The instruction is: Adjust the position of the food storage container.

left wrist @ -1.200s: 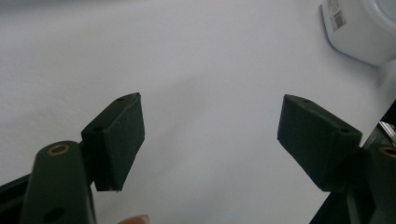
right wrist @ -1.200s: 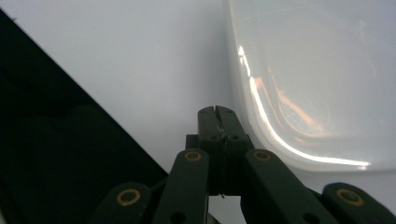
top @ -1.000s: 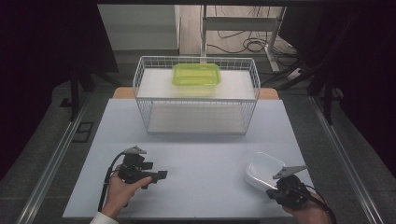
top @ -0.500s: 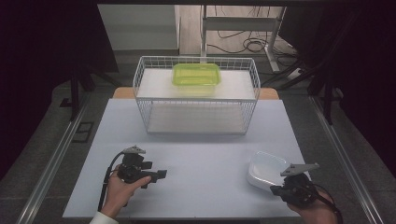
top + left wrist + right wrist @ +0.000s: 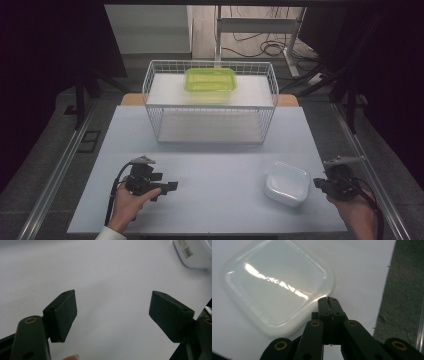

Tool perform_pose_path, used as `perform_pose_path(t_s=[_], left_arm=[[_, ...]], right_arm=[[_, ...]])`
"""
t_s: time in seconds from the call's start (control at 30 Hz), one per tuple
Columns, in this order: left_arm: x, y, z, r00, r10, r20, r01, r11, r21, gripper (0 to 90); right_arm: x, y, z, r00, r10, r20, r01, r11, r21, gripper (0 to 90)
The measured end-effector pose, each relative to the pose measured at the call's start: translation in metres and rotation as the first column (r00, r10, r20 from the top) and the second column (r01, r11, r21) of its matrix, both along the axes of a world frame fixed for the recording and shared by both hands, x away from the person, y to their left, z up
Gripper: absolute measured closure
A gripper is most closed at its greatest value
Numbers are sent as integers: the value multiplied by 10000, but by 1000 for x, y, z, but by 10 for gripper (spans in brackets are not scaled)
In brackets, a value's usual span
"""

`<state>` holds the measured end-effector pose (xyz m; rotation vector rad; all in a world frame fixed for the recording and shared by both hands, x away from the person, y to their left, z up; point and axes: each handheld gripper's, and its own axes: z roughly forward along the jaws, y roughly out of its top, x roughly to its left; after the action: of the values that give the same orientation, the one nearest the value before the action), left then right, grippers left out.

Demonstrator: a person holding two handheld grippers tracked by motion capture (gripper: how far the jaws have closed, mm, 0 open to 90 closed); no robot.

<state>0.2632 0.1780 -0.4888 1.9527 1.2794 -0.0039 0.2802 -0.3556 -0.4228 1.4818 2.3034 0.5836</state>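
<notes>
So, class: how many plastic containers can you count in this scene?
2: a green container on the wire basket's upper shelf, and a white container upside down on the table, near the right gripper. Others may be hidden.

Glossy translucent plastic container (image 5: 278, 287)

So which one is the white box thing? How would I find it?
Start at the wire basket at the table's far side, then come toward the near right corner. The white container lies there, upside down, beside the right gripper. Unlike the green container, it's outside the basket.
</notes>
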Motion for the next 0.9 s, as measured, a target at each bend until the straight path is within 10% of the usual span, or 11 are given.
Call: perform_pose_path(t_s=[0.3,0.9], left_arm=[[-2,7,-1,9999,121,-31,-121,9999,-106,221],[-1,3,-3,9999,71,-103,-72,9999,-93,221]], right_arm=[[11,-1,-25,9957,-384,-847,354,9987,-367,891],[24,33,-28,9960,210,-865,-262,9979,-588,891]])
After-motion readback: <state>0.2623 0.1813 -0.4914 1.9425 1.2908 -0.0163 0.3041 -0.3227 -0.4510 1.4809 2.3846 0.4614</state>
